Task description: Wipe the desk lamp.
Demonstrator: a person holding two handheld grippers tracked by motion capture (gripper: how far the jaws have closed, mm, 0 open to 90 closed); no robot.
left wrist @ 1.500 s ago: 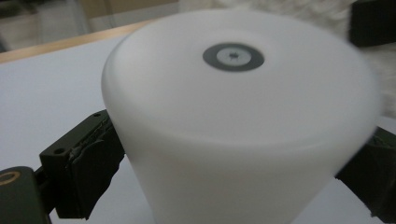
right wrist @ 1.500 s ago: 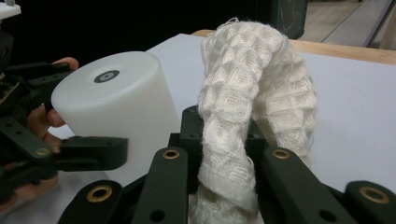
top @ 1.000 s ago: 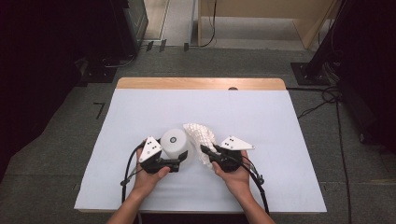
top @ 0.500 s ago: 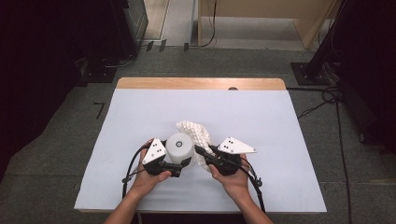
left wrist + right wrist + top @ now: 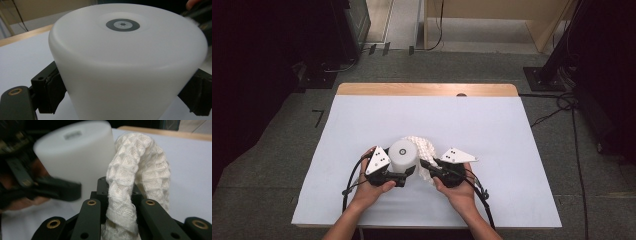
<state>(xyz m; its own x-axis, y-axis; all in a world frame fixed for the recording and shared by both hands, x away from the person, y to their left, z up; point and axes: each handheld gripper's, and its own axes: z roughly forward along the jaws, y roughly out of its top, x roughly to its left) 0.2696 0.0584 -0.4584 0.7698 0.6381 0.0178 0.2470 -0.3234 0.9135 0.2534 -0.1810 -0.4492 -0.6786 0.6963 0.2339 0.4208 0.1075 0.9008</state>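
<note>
No readable text, labels, brands or numbers on anything in view.

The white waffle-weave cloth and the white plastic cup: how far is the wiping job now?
Done: both things are grasped. The left gripper is shut on the upside-down white plastic cup, and the right gripper is shut on the white waffle-weave cloth. In hand: the cloth lies against the cup's side. Left: probably rubbing around the wall; I cannot tell how much is wiped.

— What's the surface on your side?

— I see a white table (image 5: 362,125) with a wooden strip (image 5: 427,89) along its far edge.

— Anything lying on it?

— A waffle cloth (image 5: 422,146) just beyond the right tongs (image 5: 424,163); possibly only brushing the tabletop.
</note>
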